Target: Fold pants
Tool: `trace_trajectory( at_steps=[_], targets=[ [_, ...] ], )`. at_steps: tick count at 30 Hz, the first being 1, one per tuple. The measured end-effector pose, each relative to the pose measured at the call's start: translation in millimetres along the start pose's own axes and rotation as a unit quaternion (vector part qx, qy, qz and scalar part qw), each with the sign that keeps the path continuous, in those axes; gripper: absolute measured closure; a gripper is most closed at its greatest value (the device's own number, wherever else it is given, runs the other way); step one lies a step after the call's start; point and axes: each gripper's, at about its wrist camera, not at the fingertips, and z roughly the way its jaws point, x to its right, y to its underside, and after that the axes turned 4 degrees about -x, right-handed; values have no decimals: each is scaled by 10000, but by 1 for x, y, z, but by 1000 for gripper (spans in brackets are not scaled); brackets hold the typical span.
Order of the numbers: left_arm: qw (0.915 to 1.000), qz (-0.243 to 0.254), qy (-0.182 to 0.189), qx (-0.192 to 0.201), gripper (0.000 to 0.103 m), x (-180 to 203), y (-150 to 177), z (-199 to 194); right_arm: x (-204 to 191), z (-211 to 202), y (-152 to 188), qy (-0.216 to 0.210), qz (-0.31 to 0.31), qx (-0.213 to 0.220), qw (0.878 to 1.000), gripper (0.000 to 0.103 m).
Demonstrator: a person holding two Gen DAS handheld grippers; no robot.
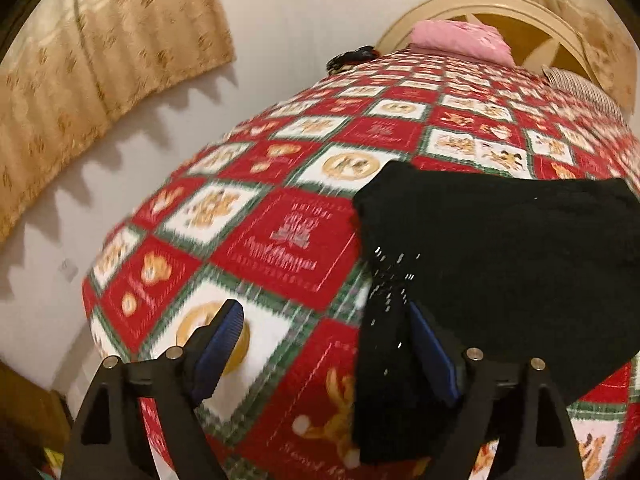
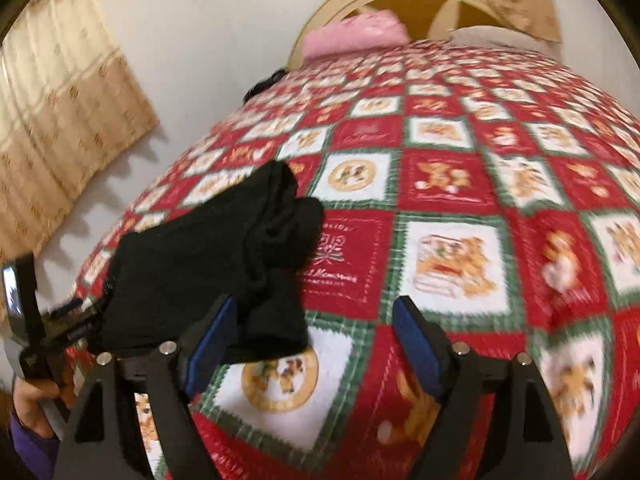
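Note:
The black pants [image 1: 492, 264] lie bunched on the red, white and green quilted bedspread [image 1: 256, 240]. In the left wrist view they fill the right side, and a flap hangs over the right finger. My left gripper [image 1: 324, 332] is open, with bedspread showing between its blue pads. In the right wrist view the pants [image 2: 208, 264] lie at the left, draped against the left finger [image 2: 212, 340]. My right gripper [image 2: 316, 332] is open over the bedspread [image 2: 452, 264]. The other hand-held gripper [image 2: 44, 332] shows at the far left edge, beside the pants.
A pink cushion [image 1: 460, 38] and a cream headboard [image 1: 516, 12] are at the far end of the bed. A small dark object [image 1: 352, 58] lies at the bed's far left edge. Beige curtains [image 1: 100, 60] hang on the white wall left of the bed.

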Motion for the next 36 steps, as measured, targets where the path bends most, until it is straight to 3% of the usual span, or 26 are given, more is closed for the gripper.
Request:
trace_trajectory(
  at_steps=[3, 7, 9, 11, 15, 18, 20, 22, 24, 25, 28, 34, 36],
  targets=[
    [9999, -122, -37, -71, 19, -3, 7, -4, -16, -16, 6, 24, -5, 211, 9998, 20],
    [9996, -62, -232, -122, 19, 0, 14, -14, -66, -24, 5, 12, -898, 618, 9940, 21],
    [9994, -50, -303, -147, 19, 1, 18, -18, -85, -19, 2, -89, -1279, 659, 9896, 57],
    [9994, -21, -327, -145, 19, 1, 21, -19, -97, 2, -4, -159, -1479, 295, 9884, 77],
    [9993, -38, -334, -143, 19, -1, 25, -19, -79, 48, 1, 362, -990, -296, 9940, 80],
    [9992, -122, -326, -200, 19, -4, 26, -22, -60, 46, 0, -28, -403, -296, 9987, 82],
    [9991, -126, -351, -210, 19, -3, 29, -27, -55, 42, 2, -145, -139, -352, 9992, 82],
    [9992, -62, -364, -158, 19, -2, 34, -34, -56, 33, 6, -220, 15, -346, 9992, 69],
    [9994, -15, -336, -115, 19, 0, 40, -44, -56, 22, 16, -392, 269, -330, 9983, 27],
    [9996, -22, -281, -102, 19, 0, 44, -49, -57, 13, 23, -415, 393, -240, 9981, 23],
    [9999, -112, -34, -73, 19, -1, 58, -65, -70, -9, 41, -297, 283, 25, 9992, 22],
    [9993, -141, 249, 242, 19, 4, 84, -104, -103, -37, 63, 617, -520, 413, 9959, 22],
    [9986, -114, 313, 415, 19, 6, 91, -119, -104, -48, 68, 667, -508, 535, 9950, 20]
  ],
)
